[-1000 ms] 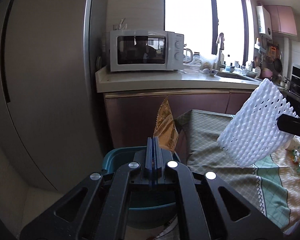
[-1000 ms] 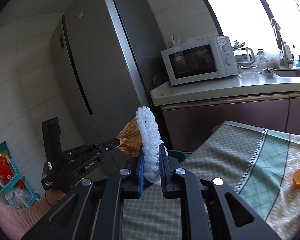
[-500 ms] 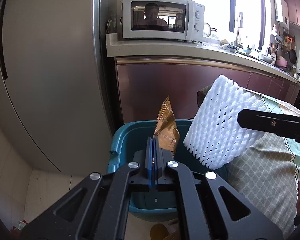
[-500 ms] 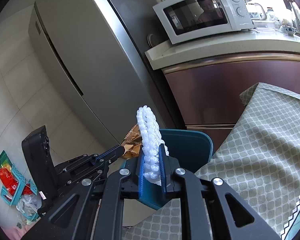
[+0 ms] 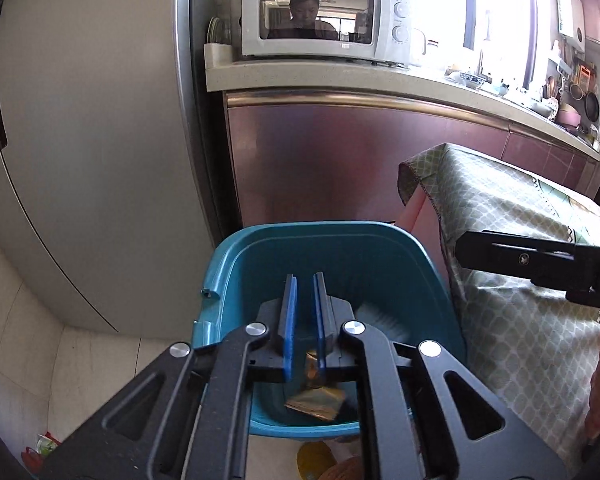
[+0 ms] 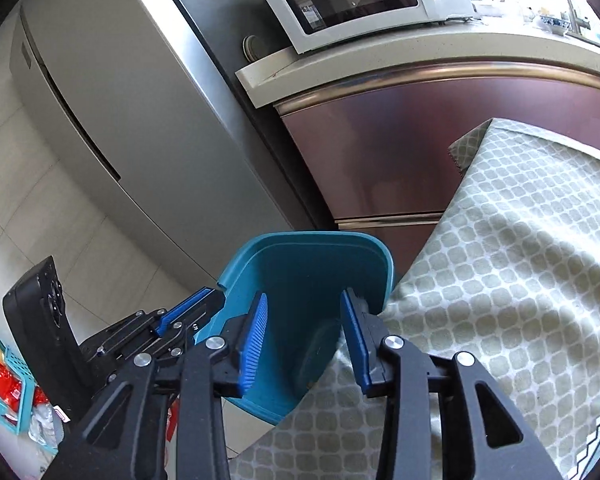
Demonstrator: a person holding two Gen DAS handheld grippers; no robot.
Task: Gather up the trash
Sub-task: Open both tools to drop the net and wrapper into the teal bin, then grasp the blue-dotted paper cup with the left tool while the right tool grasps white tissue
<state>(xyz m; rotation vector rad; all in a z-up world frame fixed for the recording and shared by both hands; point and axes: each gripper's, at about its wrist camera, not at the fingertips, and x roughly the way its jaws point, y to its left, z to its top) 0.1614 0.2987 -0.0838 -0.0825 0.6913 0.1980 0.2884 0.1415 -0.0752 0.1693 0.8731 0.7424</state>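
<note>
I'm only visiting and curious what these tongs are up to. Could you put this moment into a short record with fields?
place: kitchen, beside a table with a green patterned cloth
bin: teal bin on the floor by the table
left gripper: over the bin, jaws just opening, nothing between them
right gripper: over the bin, jaws just opening, empty
in the bin: gold wrapper, white foam net
nearby: microwave, fridge
</note>
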